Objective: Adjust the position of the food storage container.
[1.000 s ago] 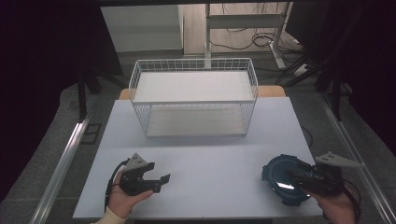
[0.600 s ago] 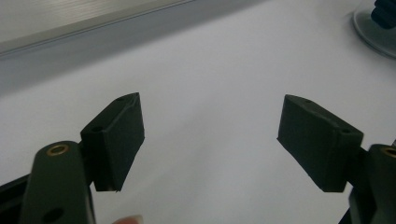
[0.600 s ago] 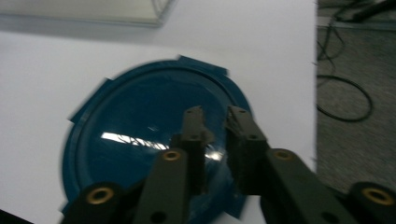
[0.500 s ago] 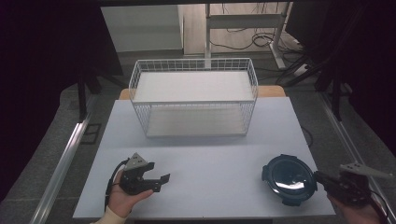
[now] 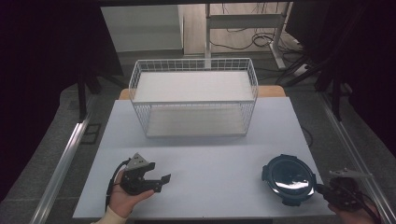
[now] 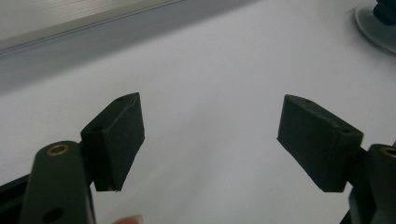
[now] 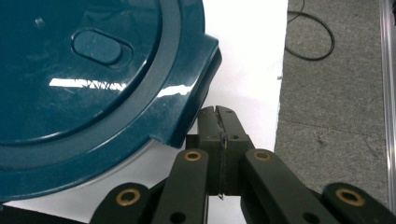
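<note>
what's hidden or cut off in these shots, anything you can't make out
- Lid, right gripper view: cut off by the top and left edges; what lies beneath it is hidden.
- Right gripper, high view: dark, partly cut by the bottom edge; whether it touches the lid can't be told.
- Basket, high view: the table behind it is hidden by its walls.
- Left gripper, its own view: the lid shows as a blurred sliver at the top right corner.

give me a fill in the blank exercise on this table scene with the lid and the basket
1. The round dark teal plastic lid lies flat on the ____ table.
2. The white wire basket stands at the table's ____ edge, with nothing in it.
3. The right gripper has its jaws ____, beside the lid's rim.
4. The left gripper has its jaws ____, with nothing between them.

Missing words: white; far; shut; open
</note>
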The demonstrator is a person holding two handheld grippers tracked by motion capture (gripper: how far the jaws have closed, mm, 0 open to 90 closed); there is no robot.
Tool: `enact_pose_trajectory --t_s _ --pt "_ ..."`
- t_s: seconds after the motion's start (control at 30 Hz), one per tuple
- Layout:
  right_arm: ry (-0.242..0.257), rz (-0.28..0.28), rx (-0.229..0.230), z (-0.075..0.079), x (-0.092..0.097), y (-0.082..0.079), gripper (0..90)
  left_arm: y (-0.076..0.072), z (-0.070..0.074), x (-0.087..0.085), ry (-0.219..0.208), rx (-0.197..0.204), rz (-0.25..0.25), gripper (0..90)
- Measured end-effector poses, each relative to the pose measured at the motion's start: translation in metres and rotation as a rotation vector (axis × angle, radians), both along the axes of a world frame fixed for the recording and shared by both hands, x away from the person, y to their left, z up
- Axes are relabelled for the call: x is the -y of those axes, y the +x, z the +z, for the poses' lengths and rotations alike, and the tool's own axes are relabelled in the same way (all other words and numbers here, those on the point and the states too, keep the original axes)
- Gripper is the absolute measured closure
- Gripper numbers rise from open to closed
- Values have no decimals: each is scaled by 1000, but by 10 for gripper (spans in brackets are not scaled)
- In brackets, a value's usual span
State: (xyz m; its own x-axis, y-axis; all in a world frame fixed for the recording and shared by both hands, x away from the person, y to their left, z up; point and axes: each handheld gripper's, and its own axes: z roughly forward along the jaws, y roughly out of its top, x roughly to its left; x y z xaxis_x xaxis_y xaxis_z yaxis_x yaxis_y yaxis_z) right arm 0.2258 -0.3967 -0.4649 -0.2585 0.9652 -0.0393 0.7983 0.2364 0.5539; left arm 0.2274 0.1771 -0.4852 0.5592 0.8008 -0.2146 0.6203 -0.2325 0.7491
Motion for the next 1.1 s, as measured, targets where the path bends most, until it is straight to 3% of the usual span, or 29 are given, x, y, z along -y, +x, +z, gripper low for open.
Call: enact_pose_trajectory --t_s 0.23,0.33,0.6,0.8,1.1 --pt "21 5 -15 0 2 0 896 1 -2 2 7 -8 -5 225" --pt "6 8 -33 -6 0 4 896 1 -2 3 7 -7 -6 225" --pt "-21 11 -28 -6 -3 10 896 2 -3 4 9 -11 -8 225" --pt "2 49 -32 -5 -16 11 897 2 -2 6 9 -9 -10 225" --pt "-5 89 -41 -6 -41 19 897 3 -3 6 9 -12 -8 225"
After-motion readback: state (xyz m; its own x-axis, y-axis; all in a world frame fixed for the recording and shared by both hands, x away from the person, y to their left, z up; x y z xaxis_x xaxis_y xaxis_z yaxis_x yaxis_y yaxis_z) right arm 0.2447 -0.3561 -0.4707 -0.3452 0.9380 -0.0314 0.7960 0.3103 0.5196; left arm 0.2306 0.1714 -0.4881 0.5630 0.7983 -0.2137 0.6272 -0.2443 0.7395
